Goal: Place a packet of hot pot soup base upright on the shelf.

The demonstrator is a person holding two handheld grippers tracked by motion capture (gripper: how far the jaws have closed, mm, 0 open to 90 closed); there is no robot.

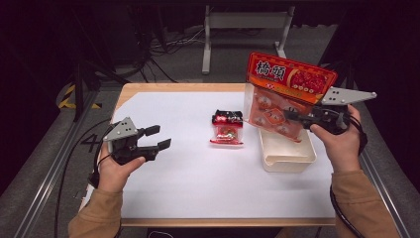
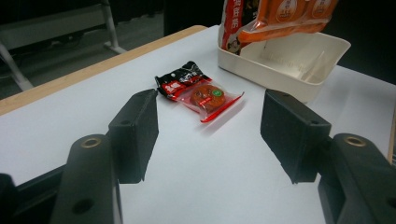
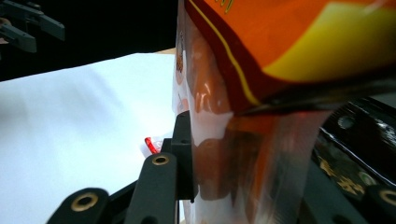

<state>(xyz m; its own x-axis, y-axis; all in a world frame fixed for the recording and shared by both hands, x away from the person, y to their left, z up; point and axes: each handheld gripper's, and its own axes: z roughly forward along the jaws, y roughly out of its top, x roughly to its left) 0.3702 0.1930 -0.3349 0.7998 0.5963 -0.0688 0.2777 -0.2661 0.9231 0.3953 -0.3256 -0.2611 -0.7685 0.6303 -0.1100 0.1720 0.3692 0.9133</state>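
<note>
Tan sleeves (image 1: 99, 210); each black gripper (image 1: 159, 138) carries a grey 3-cornered plate (image 1: 120, 130).

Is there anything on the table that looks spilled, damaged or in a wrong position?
Nothing looks spilled or damaged. The large orange snack bag is held tilted in the right gripper above the white tray, not resting in it. Two small snack packets lie overlapping on the white sheet.

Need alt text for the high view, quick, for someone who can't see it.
The right gripper holds a large orange snack bag above a cream bin on a white table. The left gripper stands open and empty at the left; a small red snack packet lies mid-table.
</note>
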